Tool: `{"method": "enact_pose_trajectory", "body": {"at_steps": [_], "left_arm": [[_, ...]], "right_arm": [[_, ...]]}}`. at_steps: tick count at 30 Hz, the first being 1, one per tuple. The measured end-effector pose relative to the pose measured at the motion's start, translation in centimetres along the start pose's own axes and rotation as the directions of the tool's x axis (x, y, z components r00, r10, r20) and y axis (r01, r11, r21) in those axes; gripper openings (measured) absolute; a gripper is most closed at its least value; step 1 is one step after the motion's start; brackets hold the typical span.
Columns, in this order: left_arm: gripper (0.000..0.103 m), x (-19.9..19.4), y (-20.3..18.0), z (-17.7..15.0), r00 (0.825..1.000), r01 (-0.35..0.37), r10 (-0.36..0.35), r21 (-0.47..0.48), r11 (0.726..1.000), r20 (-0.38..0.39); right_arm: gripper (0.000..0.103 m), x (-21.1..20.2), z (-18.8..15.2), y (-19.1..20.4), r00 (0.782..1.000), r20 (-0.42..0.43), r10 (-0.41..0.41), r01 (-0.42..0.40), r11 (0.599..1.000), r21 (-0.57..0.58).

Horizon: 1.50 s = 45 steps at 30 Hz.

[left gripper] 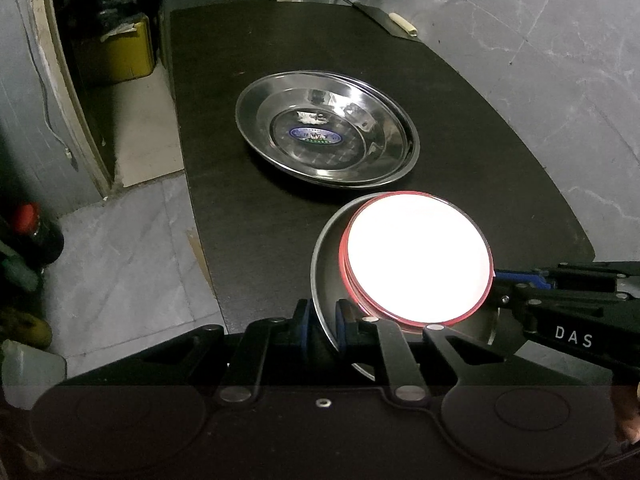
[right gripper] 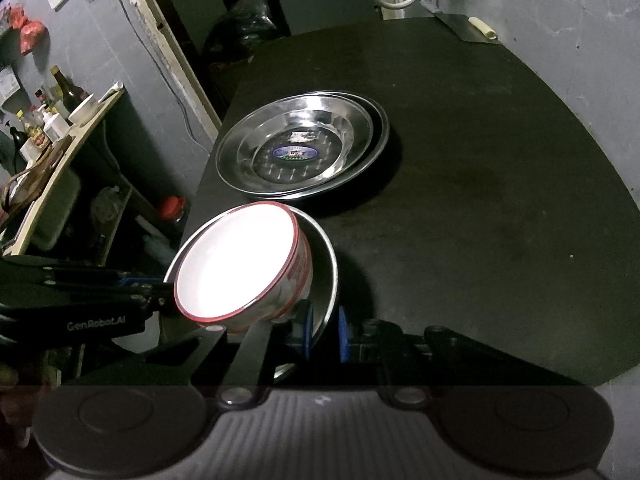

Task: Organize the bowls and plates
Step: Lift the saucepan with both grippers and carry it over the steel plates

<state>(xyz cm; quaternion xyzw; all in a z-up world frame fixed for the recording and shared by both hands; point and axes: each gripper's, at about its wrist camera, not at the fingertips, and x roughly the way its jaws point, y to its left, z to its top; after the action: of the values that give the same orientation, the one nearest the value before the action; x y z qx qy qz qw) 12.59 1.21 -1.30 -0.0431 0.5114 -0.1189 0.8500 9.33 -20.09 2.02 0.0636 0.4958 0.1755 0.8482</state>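
**Both grippers clamped on one steel bowl**

The left gripper (left gripper: 323,330) and right gripper (right gripper: 325,334) pinched opposite rims of the steel bowl (left gripper: 326,264), which held a red-rimmed white bowl (left gripper: 416,258). Ahead of both jaws lay stacked steel plates (left gripper: 326,130) on the black table (left gripper: 460,120). Only the right view showed a bottle shelf (right gripper: 60,148).

Yellow box (left gripper: 120,54), red-capped bottle (left gripper: 38,234)
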Motion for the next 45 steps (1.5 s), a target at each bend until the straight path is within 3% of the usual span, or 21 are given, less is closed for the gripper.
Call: {"method": "enact_pose_trajectory", "body": {"at_steps": [21,33,45], "left_arm": [[0.014,0.2,-0.9,-0.1,0.999,-0.045,0.045,0.031,0.999,-0.003],[0.013,0.3,-0.2,-0.1,1.000,-0.011,0.011,-0.020,1.000,-0.002],[0.012,0.6,-0.4,0.2,1.000,-0.009,0.009,-0.023,1.000,-0.002]], "right_arm": [[0.019,0.7,0.0,-0.7,0.998,-0.030,0.049,-0.047,0.997,0.062],[0.017,0.6,0.2,-1.3,0.996,-0.051,0.078,-0.071,0.991,0.117],[0.017,0.4,0.5,-1.1,0.996,-0.064,0.061,-0.055,0.994,0.098]]}}
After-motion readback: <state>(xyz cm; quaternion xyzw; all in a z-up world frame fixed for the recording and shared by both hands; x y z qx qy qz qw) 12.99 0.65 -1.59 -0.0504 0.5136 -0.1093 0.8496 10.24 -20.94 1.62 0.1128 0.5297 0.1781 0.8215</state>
